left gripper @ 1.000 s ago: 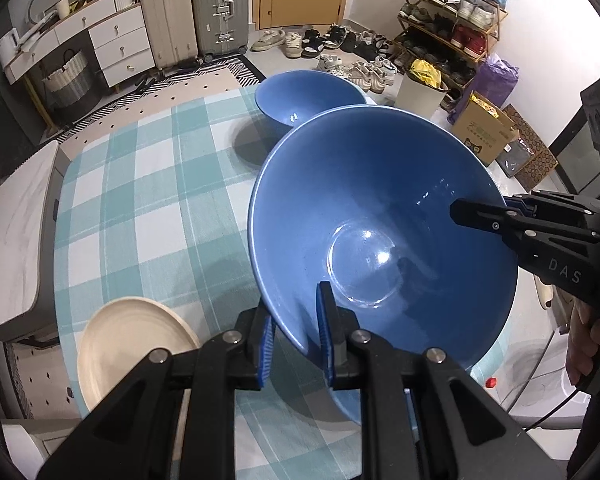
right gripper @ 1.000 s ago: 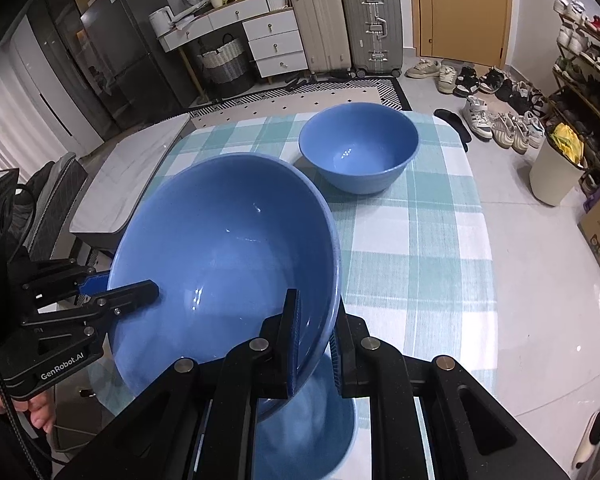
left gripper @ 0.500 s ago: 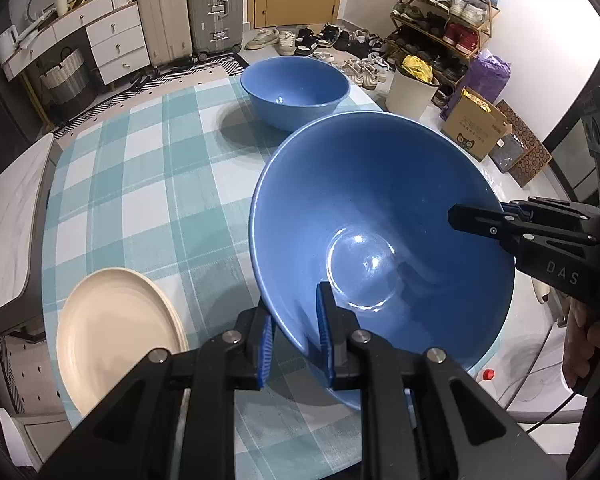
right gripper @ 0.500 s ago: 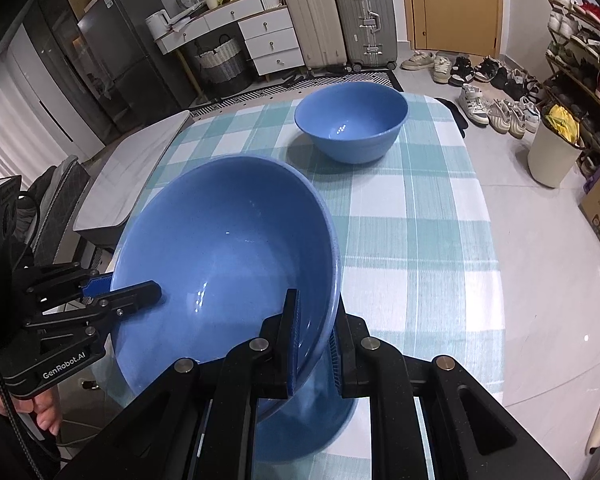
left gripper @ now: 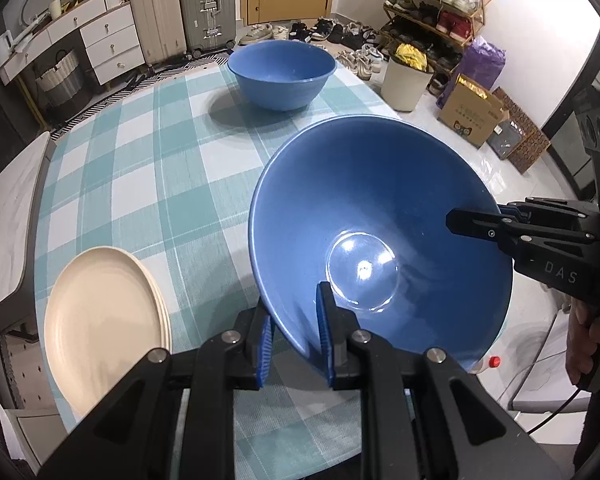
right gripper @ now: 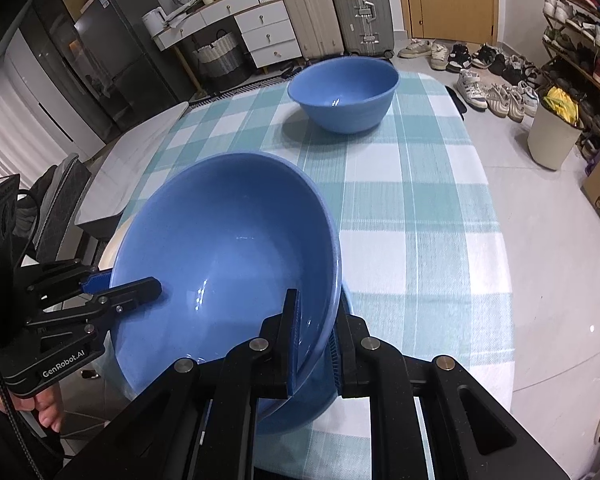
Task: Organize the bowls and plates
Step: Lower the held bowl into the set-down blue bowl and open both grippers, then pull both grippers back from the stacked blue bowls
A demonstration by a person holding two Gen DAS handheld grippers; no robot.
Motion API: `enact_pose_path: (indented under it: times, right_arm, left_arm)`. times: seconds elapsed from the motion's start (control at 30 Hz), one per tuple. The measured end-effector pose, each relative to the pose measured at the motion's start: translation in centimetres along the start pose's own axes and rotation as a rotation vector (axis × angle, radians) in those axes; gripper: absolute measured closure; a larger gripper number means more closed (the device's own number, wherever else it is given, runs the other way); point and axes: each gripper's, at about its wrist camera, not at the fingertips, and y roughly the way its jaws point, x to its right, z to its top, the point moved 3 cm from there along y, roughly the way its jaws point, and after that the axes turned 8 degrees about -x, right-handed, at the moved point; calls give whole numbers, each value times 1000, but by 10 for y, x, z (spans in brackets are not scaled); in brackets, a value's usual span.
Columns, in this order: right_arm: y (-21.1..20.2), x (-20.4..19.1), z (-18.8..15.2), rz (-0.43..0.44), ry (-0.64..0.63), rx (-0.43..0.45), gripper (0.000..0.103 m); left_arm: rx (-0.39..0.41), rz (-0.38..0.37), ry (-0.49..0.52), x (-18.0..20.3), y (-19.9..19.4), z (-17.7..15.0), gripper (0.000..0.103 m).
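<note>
Both grippers have carried the big blue bowl (left gripper: 380, 232) lower and nearer to the table (left gripper: 148, 184) since one second ago, and the small blue bowl (left gripper: 282, 74) now looks farther away from it than before. Now the big blue bowl is tilted and held above the near part of the checked table, with its inside open to both cameras. The left gripper (left gripper: 296, 344) is closed on the bowl's wall, one blue pad inside and one pad outside. The right gripper (right gripper: 314, 340) is closed on the opposite side of the same bowl in the same way, and in the left wrist view it comes in from the right of the bowl (left gripper: 476, 224). Taking the big blue bowl as landmark, the small blue bowl stands upright well beyond it, near the far edge of the table. A stack of cream plates (left gripper: 104, 328) lies to its left, near the table edge, apart from the bowl.
</note>
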Motion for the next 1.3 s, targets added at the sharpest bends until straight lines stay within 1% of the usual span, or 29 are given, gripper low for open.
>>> enact_pose_path:
  times: [0.07,0.17,0.23,0.33,0.47,0.6,0.9,1.03,1.2,1.3]
  right_arm:
    - [4,0,-5,-2,-2,0,90]
    - [11,-1,-12,-10,-8,16,90]
    - [17,0,-16,-2,-3,8,90]
    - [22,2,-23,-8,-2,8,89]
    - [26,5,-26,-4,4,9,89]
    - [29,6,-28,-20,-4,8,89]
    - [26,8,-29,-12,2,31,89]
    - [22,8,-29,-17,1,47,89]
    - [19,9,-30,-13,4,56,89]
    - [13,8,-29,-17,4,84,89]
  left_arm:
    - [-13,16,21,4,4,-4,85]
    - [-8,45,27,6,9,-9,84]
    - [-5,67,30,6,12,-11,84]
    - [-6,62,33,7,15,-14,84]
    - [-10,87,44,10,21,-16,83]
    - [-27,73,42,11,28,-18,81]
    - [-35,78,42,8,32,-19,81]
    - [-37,76,26,2,34,-17,81]
    - [-39,66,23,0,36,-18,80]
    - [-41,66,25,-1,37,-20,80]
